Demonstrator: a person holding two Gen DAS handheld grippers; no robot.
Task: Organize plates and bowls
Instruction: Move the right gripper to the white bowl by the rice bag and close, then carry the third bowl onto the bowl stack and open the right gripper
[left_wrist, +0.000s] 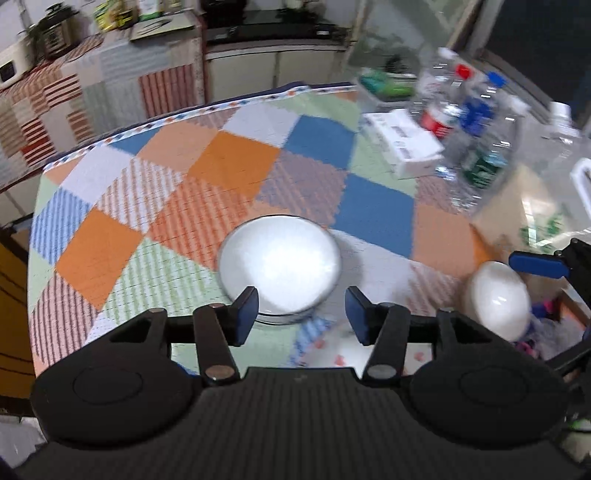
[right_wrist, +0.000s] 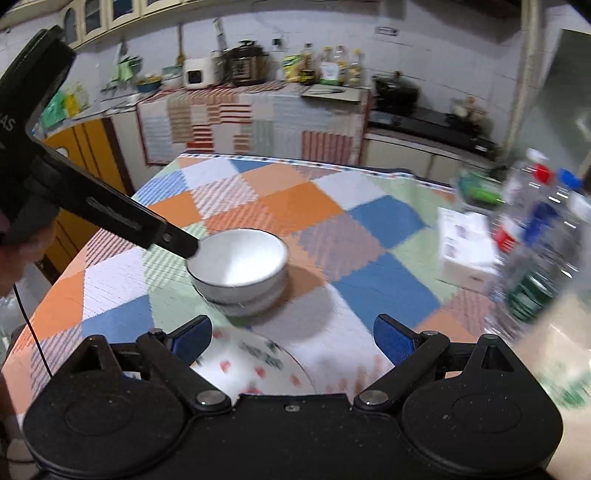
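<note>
Left gripper (left_wrist: 301, 314) spread and empty just above the stacked bowls (left_wrist: 279, 266); right gripper (right_wrist: 291, 338) spread too, over the plate (right_wrist: 258, 365) beside those bowls. Bowls look stacked; plate likely next, needing a rim pinch.

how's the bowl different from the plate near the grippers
The bowl is deep and plain white; the plate is flat with red and dark print. The bowl sits mid-table on another dish; the plate lies on the cloth at the near edge. Neither is held.
</note>
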